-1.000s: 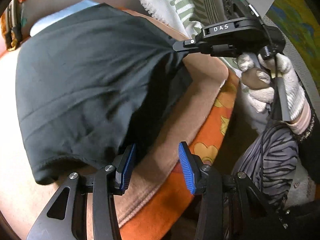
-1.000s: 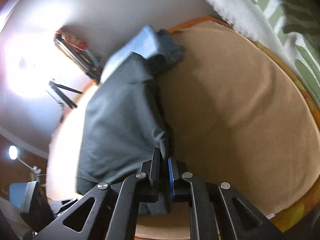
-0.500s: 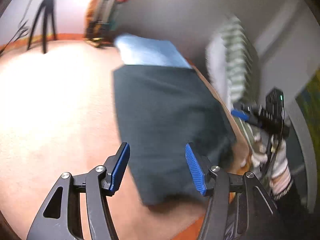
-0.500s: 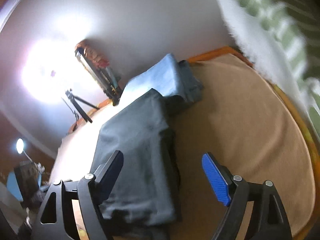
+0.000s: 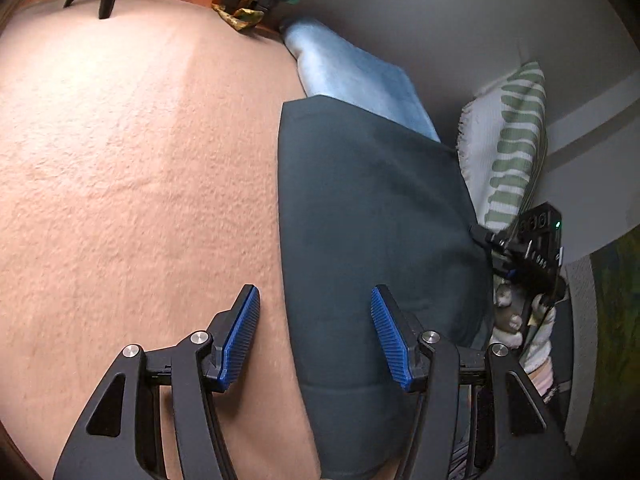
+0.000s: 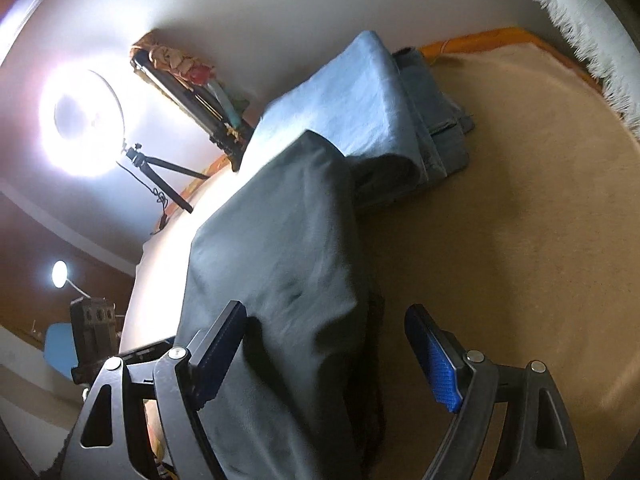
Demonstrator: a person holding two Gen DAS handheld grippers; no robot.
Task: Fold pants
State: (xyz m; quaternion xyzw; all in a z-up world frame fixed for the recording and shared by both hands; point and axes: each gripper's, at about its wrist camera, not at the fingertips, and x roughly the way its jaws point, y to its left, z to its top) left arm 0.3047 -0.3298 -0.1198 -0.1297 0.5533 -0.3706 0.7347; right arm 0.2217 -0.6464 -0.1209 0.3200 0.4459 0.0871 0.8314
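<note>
Dark, soft pants lie folded beside the blue jeans, limp and light, best pinched at a hem; both tongs gape wide, empty.

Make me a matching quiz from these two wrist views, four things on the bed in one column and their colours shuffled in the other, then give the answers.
Things:
1. folded pants
2. folded garment behind them
3. blanket
4. gripper finger pads

Colours:
A. bright blue
B. peach-tan
C. dark charcoal
D. light blue

Pairs: 1-C, 2-D, 3-B, 4-A

Both the left gripper and right gripper are open, with the pants lying flat on the blanket.
</note>
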